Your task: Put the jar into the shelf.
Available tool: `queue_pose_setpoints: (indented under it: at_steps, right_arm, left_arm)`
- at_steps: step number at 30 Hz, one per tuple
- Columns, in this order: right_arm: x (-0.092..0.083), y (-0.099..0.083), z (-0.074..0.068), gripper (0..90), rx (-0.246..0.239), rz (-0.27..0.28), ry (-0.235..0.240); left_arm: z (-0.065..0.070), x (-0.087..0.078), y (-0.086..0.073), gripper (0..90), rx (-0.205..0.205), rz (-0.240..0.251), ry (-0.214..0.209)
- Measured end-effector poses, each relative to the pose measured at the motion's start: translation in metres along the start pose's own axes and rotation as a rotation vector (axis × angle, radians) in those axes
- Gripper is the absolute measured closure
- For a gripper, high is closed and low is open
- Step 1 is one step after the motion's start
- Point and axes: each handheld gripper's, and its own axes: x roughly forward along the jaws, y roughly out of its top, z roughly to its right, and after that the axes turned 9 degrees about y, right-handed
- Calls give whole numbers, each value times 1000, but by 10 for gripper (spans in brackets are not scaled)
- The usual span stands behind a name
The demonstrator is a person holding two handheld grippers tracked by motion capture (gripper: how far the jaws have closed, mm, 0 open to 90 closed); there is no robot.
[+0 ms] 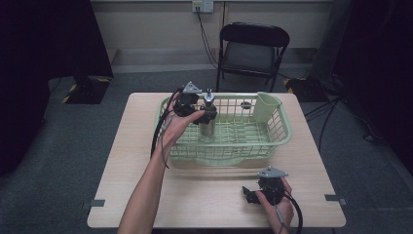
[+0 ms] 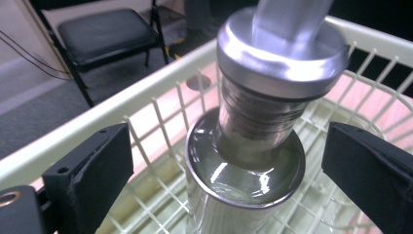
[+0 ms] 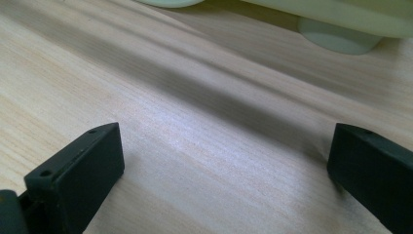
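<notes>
A steel bottle (image 1: 208, 123) with a metal cap (image 2: 277, 48) stands upright in the left part of the pale green basket (image 1: 229, 146). My left gripper (image 1: 208, 113) reaches over the basket's left rim at the bottle's neck. In the left gripper view its jaws stand wide, one on each side of the bottle (image 2: 243, 165), and neither pad touches it. My right gripper (image 1: 249, 195) rests low over the wooden table (image 1: 204, 195) near the front right, open with bare wood between its jaws (image 3: 224, 165).
A pale green cutlery cup (image 1: 267, 106) hangs in the basket's far right corner. The basket's rim (image 2: 122, 107) runs just behind the bottle. A black folding chair (image 1: 251, 48) stands beyond the table. One basket foot (image 3: 336, 39) lies ahead of my right gripper.
</notes>
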Motion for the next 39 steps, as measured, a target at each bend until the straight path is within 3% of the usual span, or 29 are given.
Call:
queue_pose_setpoints:
  at_steps: [8, 13, 16, 24, 30, 33, 36, 39]
  right_arm:
    - [0, 0, 0, 0, 0, 0, 0]
    - [0, 0, 0, 0, -1, 0, 0]
    - [0, 0, 0, 0, 0, -1, 0]
    - [0, 0, 0, 0, 0, 0, 0]
    - [0, 0, 0, 0, 1, 0, 0]
    - [0, 0, 0, 0, 1, 0, 0]
    - [0, 0, 0, 0, 0, 0, 0]
    - [0, 0, 0, 0, 0, 0, 0]
  left_arm:
    - [2, -8, -9, 42, -6, 7, -13]
    - [5, -19, -5, 40, -9, 29, -16]
    - [8, -26, -2, 40, -10, 37, 3]
    - [17, -42, 1, 41, -18, 58, -10]
    - [24, -51, -4, 42, -41, 77, -7]
    - [29, -57, -8, 41, -24, 80, 10]
    - [30, -63, -10, 41, -29, 98, -17]
    - [30, -69, -13, 41, -38, 108, -6]
